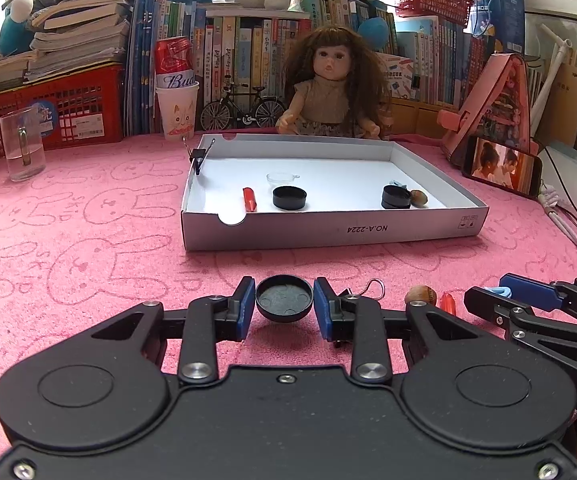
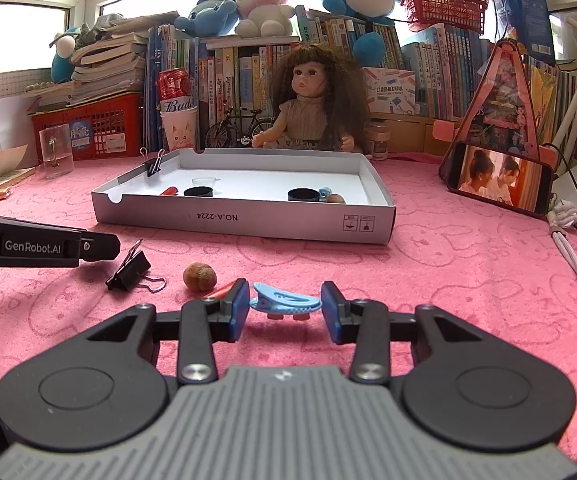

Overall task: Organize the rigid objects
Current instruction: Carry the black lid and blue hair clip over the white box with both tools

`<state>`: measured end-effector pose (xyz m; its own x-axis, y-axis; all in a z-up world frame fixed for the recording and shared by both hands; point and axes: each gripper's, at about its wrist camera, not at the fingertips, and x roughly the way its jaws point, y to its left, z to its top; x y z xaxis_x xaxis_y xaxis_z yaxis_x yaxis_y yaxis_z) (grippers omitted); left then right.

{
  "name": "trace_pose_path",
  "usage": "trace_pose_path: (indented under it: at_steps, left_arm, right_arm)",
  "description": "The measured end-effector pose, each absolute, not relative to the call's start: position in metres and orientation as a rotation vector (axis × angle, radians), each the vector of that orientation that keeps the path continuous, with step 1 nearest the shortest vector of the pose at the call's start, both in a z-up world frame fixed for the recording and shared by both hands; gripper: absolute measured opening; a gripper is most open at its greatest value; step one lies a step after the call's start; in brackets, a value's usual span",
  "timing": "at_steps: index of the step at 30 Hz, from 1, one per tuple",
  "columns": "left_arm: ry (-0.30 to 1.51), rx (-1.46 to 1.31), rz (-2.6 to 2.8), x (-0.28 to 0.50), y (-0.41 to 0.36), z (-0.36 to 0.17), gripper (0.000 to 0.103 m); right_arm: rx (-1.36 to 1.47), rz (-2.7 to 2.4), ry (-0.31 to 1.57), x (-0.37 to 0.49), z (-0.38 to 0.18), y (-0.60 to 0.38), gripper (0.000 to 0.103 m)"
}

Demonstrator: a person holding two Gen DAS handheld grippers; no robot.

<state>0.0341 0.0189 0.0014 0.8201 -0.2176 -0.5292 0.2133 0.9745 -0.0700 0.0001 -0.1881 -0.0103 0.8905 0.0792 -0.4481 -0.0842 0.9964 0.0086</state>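
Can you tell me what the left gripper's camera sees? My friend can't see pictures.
The left gripper grips a round black cap between its blue pads, just above a pink bunny-print cloth. Beyond it sits a shallow white box holding two black caps, a red piece and a nut, with a doll and books behind.

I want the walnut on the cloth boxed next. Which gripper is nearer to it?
Probably the right gripper. The walnut lies just beyond its left finger, on the side facing the left gripper, which sits farther off, past the binder clip.
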Motion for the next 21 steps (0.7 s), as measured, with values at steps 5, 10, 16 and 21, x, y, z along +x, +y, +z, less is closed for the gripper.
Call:
trace_pose_path:
  at_steps: [5,10,16,21]
  left_arm:
    - [0.56,-0.016,-0.229,0.036,0.019,0.005,0.03]
    - [0.543,-0.022,-0.229,0.039,0.018,0.011,0.03]
    - [0.522,-0.032,-0.229,0.047,0.018,0.02,0.03]
    - [0.505,-0.035,-0.229,0.055,0.016,0.027,0.03]
  right_arm:
    - [-0.013,0.081,0.454,0.002,-0.007,-0.188,0.044]
    - [-0.013,0.08,0.441,0.006,-0.003,-0.189,0.044]
    - [-0.009,0.077,0.427,0.014,0.004,-0.192,0.044]
    - [-0.003,0.073,0.421,0.024,0.009,-0.195,0.045]
